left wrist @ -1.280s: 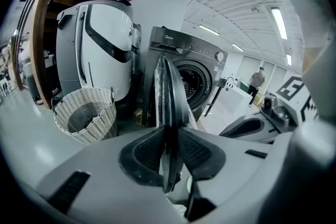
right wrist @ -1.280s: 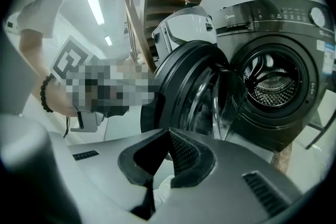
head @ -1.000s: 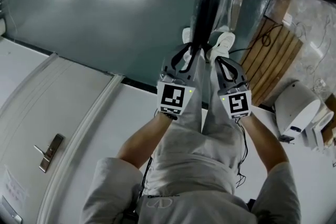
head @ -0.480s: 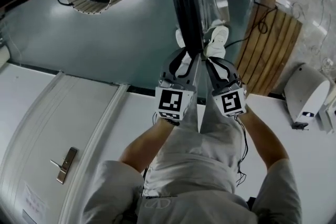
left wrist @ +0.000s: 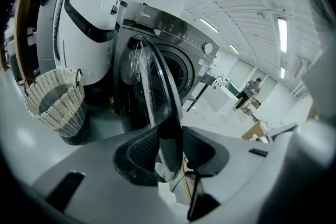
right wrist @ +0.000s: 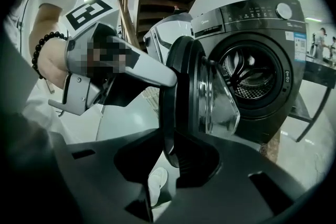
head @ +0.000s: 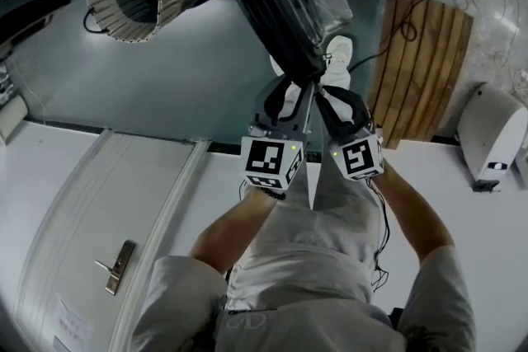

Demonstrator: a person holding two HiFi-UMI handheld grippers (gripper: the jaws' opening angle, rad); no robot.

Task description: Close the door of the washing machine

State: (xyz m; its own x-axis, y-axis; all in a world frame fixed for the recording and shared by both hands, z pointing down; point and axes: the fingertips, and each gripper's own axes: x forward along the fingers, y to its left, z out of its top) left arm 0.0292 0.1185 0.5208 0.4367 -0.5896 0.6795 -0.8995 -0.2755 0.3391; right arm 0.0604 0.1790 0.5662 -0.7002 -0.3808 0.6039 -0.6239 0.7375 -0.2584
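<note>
Just changed: both sets of jaws have been opening. The left gripper (left wrist: 170, 149) and right gripper (right wrist: 173, 160) now stand apart, loose round the rim of the door (right wrist: 181, 92), which has swung from edge-on to slanted in the head view.
Meaning: probably a let-go mid-swing; the door is still ajar, well off the washer (right wrist: 257, 23).
Drum (right wrist: 252, 78): no laundry seen.
Basket (left wrist: 52, 105): beside the washer; inside too dark to tell.
</note>
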